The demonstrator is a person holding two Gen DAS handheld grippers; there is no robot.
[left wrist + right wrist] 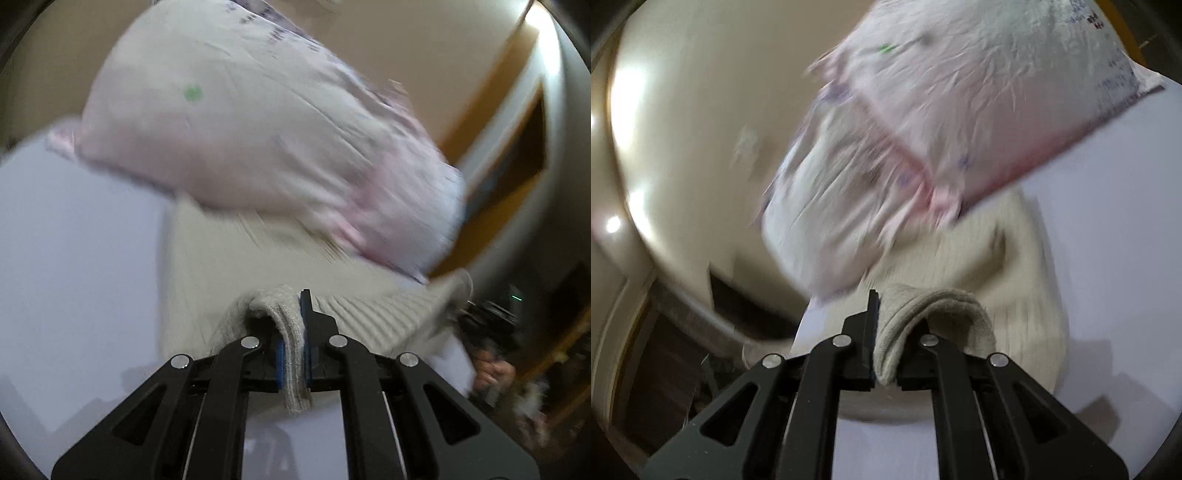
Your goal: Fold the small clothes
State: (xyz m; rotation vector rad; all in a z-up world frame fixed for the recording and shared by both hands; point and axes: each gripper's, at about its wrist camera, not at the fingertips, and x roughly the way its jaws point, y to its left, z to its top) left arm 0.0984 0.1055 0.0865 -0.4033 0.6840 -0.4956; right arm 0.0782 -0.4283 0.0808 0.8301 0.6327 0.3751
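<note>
A cream ribbed knit garment (258, 258) lies on the white table (74, 258). My left gripper (293, 328) is shut on a folded edge of the garment, which hangs down between the pads. The right wrist view shows the same garment (1008, 258), and my right gripper (886, 332) is shut on another folded edge of it. The right gripper also shows far right in the left wrist view (480, 321), with cloth stretched to it. Both views are motion-blurred.
A large pink-white plastic sack (258, 129) with printed text lies on the table over the garment's far part; it also shows in the right wrist view (942, 129). The table (1108, 221) ends close on the side of the right gripper. Beige wall and wooden door frame (498, 92) behind.
</note>
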